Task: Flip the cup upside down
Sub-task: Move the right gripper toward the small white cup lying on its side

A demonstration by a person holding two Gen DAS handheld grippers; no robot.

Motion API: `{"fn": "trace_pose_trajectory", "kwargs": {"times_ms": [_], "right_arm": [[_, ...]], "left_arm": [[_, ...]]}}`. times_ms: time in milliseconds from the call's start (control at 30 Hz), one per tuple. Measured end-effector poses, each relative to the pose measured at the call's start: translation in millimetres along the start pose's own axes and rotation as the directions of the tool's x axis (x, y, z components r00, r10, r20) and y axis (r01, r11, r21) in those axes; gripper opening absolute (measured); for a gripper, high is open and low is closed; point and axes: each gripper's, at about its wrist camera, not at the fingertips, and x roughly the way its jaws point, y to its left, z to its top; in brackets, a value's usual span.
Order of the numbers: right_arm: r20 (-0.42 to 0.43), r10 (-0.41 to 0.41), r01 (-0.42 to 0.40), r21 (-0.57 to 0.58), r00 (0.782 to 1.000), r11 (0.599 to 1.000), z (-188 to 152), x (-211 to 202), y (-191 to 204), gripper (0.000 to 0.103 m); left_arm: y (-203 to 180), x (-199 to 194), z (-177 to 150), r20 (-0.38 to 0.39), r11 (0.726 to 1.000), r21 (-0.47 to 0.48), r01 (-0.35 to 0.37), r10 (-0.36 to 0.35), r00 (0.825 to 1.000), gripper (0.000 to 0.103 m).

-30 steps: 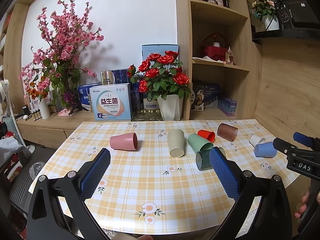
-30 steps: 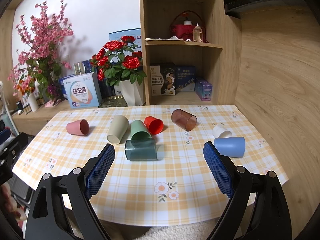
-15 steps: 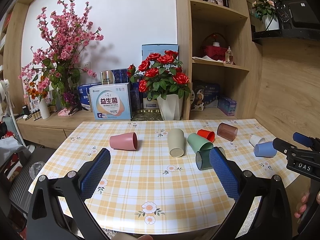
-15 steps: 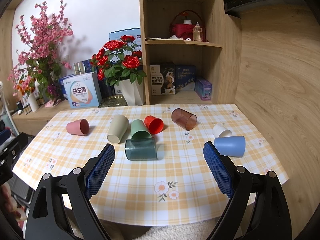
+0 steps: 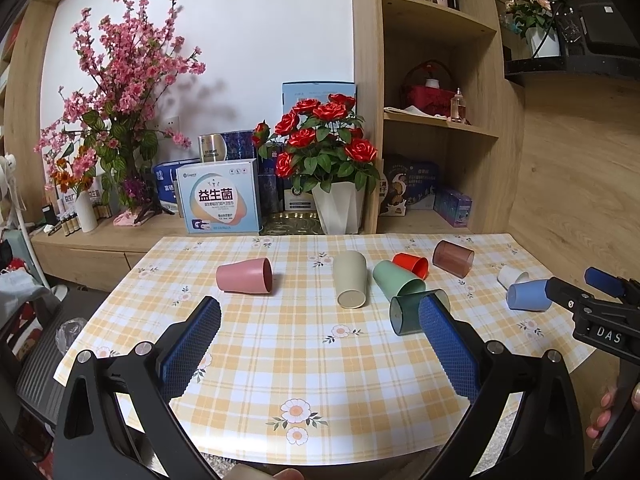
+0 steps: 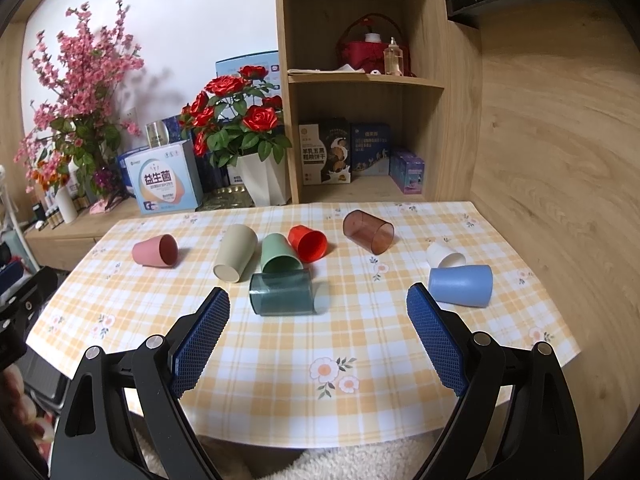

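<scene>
progress: basically zero so far. All 8 cups I can count are lying on their sides on the checked table [image 6: 360,360], none sits mouth-down yet.

left gripper [image 5: 320,344]: wide apart, nothing between the blue pads, hanging over the near edge of the table.

right gripper [image 6: 318,330]: same deal, spread wide and empty, hovering short of the cups.

cups, left to right: pink cup [image 6: 156,251] off on its own, beige cup [image 6: 234,253], green cup [image 6: 279,255] and red cup [image 6: 308,243] bunched together, brown see-through cup [image 6: 368,232] further back, white cup [image 6: 444,256] and blue cup [image 6: 460,285] near the right edge.

closest one: dark teal see-through cup [image 6: 282,294], on its side just in front of the green one, more or less lined up between the right tool's fingers.

which cup gets flipped: can't tell, my guess is the teal one for the right hand.

what's left: pretty much everything. Reach in, clamp a cup around its wall, lift, rotate it mouth-down, set it on the cloth.

background: roses in a white pot [image 6: 264,180] on the counter behind, well out of the way.
</scene>
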Motion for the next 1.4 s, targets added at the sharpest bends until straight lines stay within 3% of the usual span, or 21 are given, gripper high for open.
{"fn": "trace_pose_trajectory", "kwargs": {"times_ms": [300, 433, 600, 667, 767, 867, 1033, 1133, 1233, 1400], "right_arm": [[-0.087, 0.023, -0.017, 0.07, 0.996, 0.997, -2, 25, -29, 0.087], [-0.183, 0.05, -0.041, 0.051, 0.982, 0.998, -6, 56, -62, 0.087], [-0.276, -0.03, 0.039, 0.029, 0.961, 0.999, 1, 98, -121, 0.087], [-0.338, -0.063, 0.068, 0.003, 0.939, 0.998, 12, 120, -145, 0.087], [-0.469, -0.078, 0.082, -0.013, 0.88, 0.997, 30, 157, -176, 0.087], [-0.466, -0.14, 0.125, -0.065, 0.873, 0.99, 49, 185, -193, 0.087], [-0.527, -0.093, 0.1, -0.016, 0.845, 0.995, 68, 247, -215, 0.087], [-0.58, -0.026, 0.063, 0.045, 0.814, 0.997, 74, 288, -223, 0.087], [-0.623, -0.04, 0.07, 0.024, 0.781, 0.997, 74, 317, -221, 0.087], [-0.689, -0.048, 0.078, 0.012, 0.723, 0.997, 65, 352, -223, 0.087]], "left_arm": [[0, 32, 7, -0.018, 0.998, 0.048, 0.026, -0.025, 1.0, 0.097], [3, 64, 9, -0.085, 0.998, 0.032, 0.059, -0.056, 0.995, 0.097], [9, 103, 8, -0.14, 0.996, -0.022, 0.089, -0.091, 0.986, 0.097], [10, 120, 6, -0.182, 0.995, -0.027, 0.092, -0.095, 0.979, 0.097], [14, 139, 2, -0.227, 0.996, -0.052, 0.073, -0.083, 0.97, 0.097], [21, 158, -5, -0.282, 0.996, -0.082, 0.035, -0.057, 0.958, 0.097], [25, 179, -13, -0.338, 0.999, -0.029, -0.025, 0.013, 0.941, 0.097], [29, 186, -15, -0.339, 0.998, -0.019, -0.055, 0.045, 0.94, 0.097], [32, 193, -16, -0.337, 0.995, 0.008, -0.103, 0.1, 0.936, 0.097], [43, 205, -19, -0.361, 0.992, -0.009, -0.127, 0.115, 0.925, 0.097]]}}
